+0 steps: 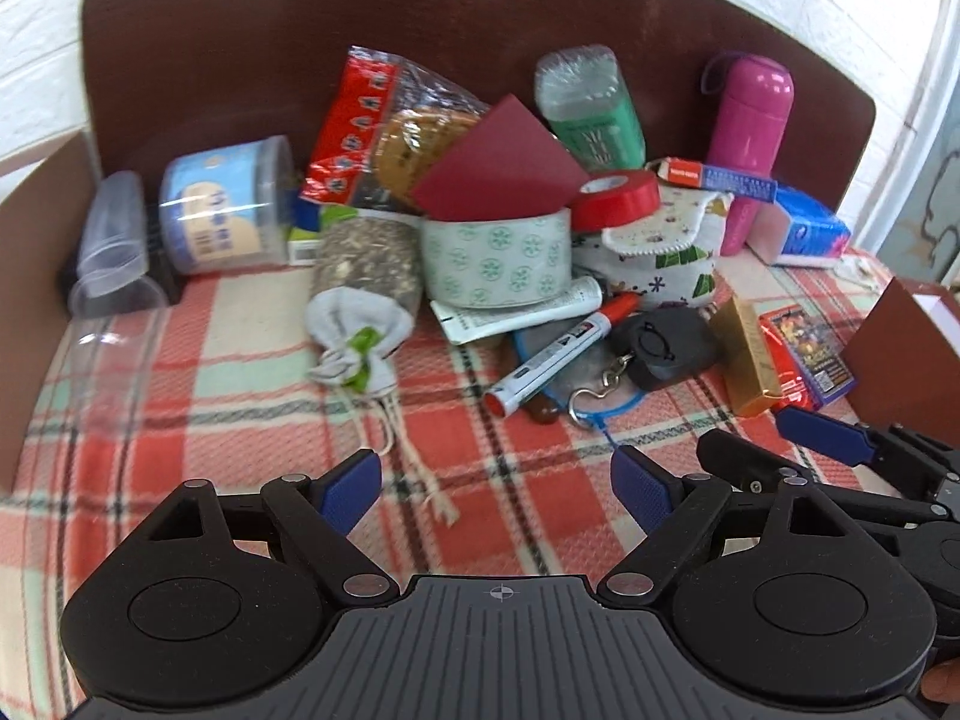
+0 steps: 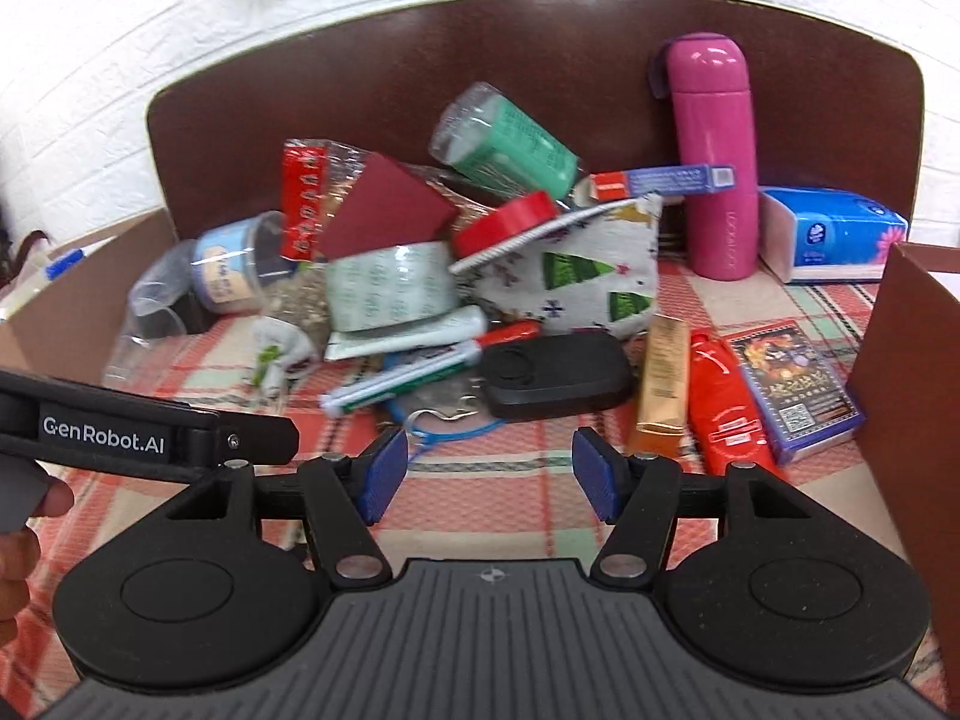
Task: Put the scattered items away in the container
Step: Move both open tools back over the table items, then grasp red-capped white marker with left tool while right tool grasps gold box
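A brown cardboard container (image 1: 192, 30) (image 2: 372, 54) with a plaid cloth floor (image 1: 228, 408) holds a heap of items: a patterned tape roll (image 1: 495, 258) (image 2: 390, 288), a red tape roll (image 1: 618, 198), a pink flask (image 1: 750, 138) (image 2: 714, 162), a black key fob (image 1: 666, 345) (image 2: 552, 375), a marker (image 1: 558, 354) and a drawstring pouch (image 1: 360, 324). My left gripper (image 1: 498, 489) is open and empty over the cloth, short of the heap. My right gripper (image 2: 486, 471) is open and empty just before the key fob and a blue ring (image 2: 447, 429).
A tissue pack (image 2: 834, 234), a gold box (image 2: 663, 381), a red sachet (image 2: 723, 402) and a card deck (image 2: 792, 387) lie at the right by the box wall (image 2: 900, 360). Clear cups (image 1: 114, 276) lie at the left. The other gripper (image 1: 840, 450) (image 2: 144, 426) is close alongside.
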